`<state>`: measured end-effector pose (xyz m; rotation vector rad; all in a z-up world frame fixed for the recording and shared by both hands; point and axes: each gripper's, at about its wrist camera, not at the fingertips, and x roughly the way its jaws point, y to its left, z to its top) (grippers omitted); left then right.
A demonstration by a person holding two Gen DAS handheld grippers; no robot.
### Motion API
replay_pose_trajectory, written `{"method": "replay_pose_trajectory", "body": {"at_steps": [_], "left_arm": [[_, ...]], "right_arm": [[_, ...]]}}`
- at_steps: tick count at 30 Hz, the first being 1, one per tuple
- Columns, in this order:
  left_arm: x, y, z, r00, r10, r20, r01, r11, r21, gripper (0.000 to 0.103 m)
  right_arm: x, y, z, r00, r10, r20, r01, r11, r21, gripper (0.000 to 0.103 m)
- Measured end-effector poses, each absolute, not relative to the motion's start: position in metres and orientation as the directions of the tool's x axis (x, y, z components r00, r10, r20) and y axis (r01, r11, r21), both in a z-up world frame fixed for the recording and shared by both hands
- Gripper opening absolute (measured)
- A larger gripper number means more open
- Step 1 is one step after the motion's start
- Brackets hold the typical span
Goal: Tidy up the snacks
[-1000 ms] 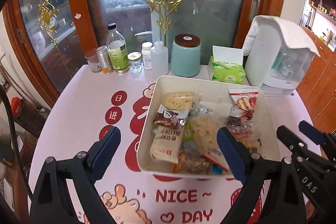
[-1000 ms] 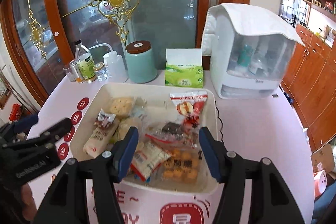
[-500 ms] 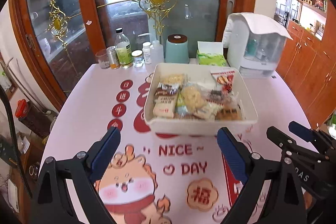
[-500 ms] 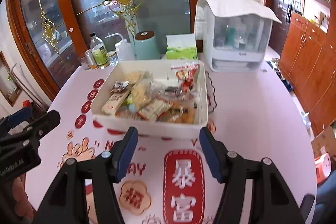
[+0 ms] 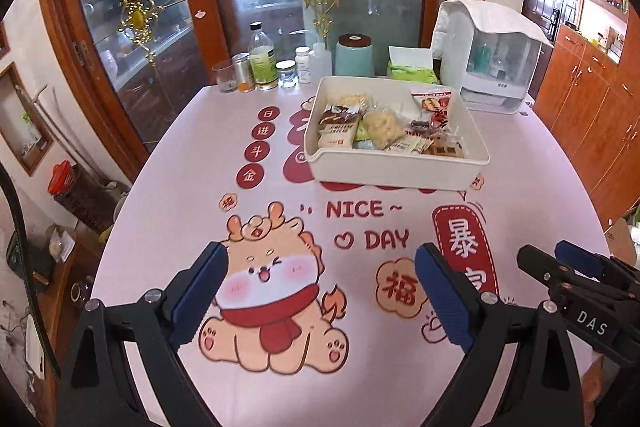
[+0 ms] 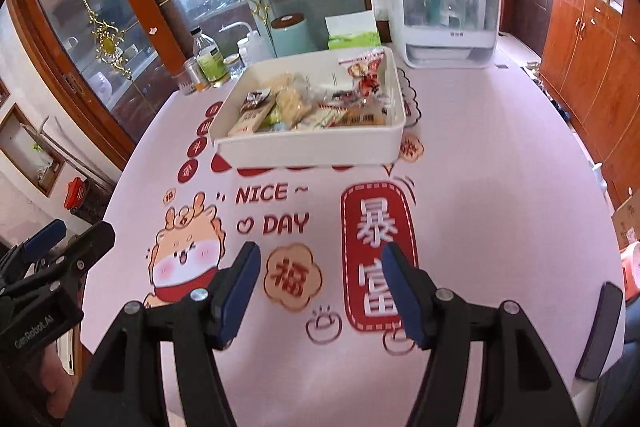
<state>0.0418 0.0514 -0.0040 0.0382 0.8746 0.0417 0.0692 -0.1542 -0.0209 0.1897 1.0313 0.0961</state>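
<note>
Since every snack is sitting piled in the white tray mid-counter, sorting is judged done — left tongs and right tongs are being held wide open, empty, well short of it.

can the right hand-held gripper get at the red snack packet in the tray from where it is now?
Probably yes. The right hand-held gripper is open and empty, with only bare tablecloth between it and the tray. The red snack packet leans at the far right wall, so it must reach over the near rim.
</note>
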Motion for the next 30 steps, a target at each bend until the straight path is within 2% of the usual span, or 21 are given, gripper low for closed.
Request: {"method": "replay_pose_trajectory", "body": {"at_steps": [10,30], "left_arm": [[0.039,0.05,-0.004,0.609,0.046,-0.792,-0.039,0.999,0.028,0.094],[0.042,0.026,0.007,0.645,0.049,-0.762,0.005,0.998,0.069,0.094]], "right_arm": [[0.052,-0.16,-0.008,0.513,0.125,-0.849,0.057,0.982,0.179,0.063],[0.048,-0.148,0.007,0.553,0.086,-0.829,0.022,0.993,0.118,0.064]]}}
